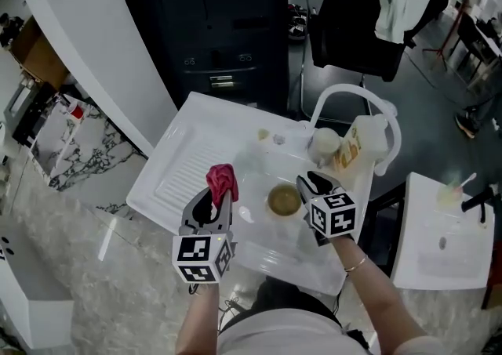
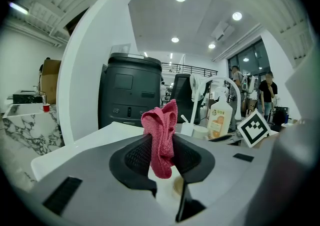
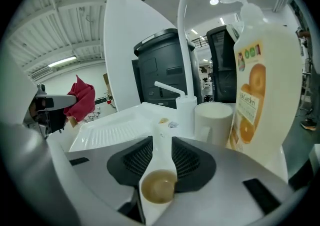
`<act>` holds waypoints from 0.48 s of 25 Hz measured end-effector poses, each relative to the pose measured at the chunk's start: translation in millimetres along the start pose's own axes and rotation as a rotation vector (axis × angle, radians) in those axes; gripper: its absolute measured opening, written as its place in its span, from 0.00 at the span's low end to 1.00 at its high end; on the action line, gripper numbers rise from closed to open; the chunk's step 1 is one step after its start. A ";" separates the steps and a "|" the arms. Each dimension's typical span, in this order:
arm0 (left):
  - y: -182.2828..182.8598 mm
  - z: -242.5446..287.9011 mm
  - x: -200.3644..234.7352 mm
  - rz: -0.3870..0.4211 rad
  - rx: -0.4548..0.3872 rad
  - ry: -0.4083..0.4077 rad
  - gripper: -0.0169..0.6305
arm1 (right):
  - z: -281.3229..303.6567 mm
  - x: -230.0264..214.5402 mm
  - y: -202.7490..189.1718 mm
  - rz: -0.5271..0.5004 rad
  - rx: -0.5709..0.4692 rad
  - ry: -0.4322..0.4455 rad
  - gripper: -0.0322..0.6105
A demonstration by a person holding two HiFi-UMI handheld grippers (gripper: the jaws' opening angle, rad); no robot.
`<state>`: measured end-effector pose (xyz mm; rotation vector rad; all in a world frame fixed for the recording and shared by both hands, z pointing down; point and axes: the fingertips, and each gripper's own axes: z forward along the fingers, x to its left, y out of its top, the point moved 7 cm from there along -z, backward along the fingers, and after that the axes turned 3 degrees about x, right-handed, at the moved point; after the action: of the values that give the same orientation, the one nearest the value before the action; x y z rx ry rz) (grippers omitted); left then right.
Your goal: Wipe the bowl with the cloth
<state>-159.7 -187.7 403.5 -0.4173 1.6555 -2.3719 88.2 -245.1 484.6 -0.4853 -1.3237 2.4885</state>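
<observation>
The cloth is in hand and the bowl is being approached, so by my reading the wiping has not begun.

The left claw [image 2: 163,145] is clenched on the cloth [image 2: 161,125]. This is a crimson, nubbly towelling rag, bunched into a soft upright fold that sticks out above the ribbed black pads and hangs a little below them.

The right claw [image 3: 162,146] is released. Its pads stand apart with bare white sink [image 3: 161,120] showing between them, and it grips nothing. The bowl [image 3: 159,186] sits upright on the sink floor just under that claw's near end. It is small, round and tan with a smooth, dull glazed look. In the head view it lies between the two claws, closer to the right one.

The next move probably calls for the right claw to pinch the bowl's thin rim and steady it. The smooth wall may slip, so it needs a square grip. Then the left claw can press the cloth into the hollow.

Beyond the right claw stand a white pump bottle [image 3: 185,113] and a plain white cup [image 3: 214,120]. To their right is a translucent soap bottle [image 3: 260,95] with orange fruit on its label. To the claw's left the ribbed drainboard [image 3: 112,132] slopes away. Farthest off is a dark bin [image 3: 162,68].
</observation>
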 end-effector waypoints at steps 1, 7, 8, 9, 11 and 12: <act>-0.4 3.5 0.9 -0.001 0.004 0.000 0.20 | 4.8 -1.3 -3.5 0.001 0.011 0.000 0.24; -4.7 23.9 2.2 -0.005 0.028 -0.004 0.20 | 32.5 -11.5 -25.4 -0.007 0.086 -0.012 0.24; -5.3 27.3 2.0 -0.006 0.032 -0.006 0.20 | 37.3 -14.2 -29.3 -0.009 0.100 -0.018 0.24; -6.1 30.6 1.8 -0.008 0.035 -0.008 0.20 | 42.3 -17.1 -33.8 -0.010 0.115 -0.025 0.24; -7.9 36.5 1.9 -0.010 0.043 -0.012 0.20 | 53.0 -22.7 -44.1 -0.009 0.153 -0.038 0.25; -8.9 39.1 2.4 -0.011 0.047 -0.014 0.20 | 58.4 -24.9 -49.5 -0.008 0.175 -0.043 0.25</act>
<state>-148.3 -219.8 424.8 -0.4336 1.5918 -2.4052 90.7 -271.5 560.6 -0.3884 -1.1071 2.5916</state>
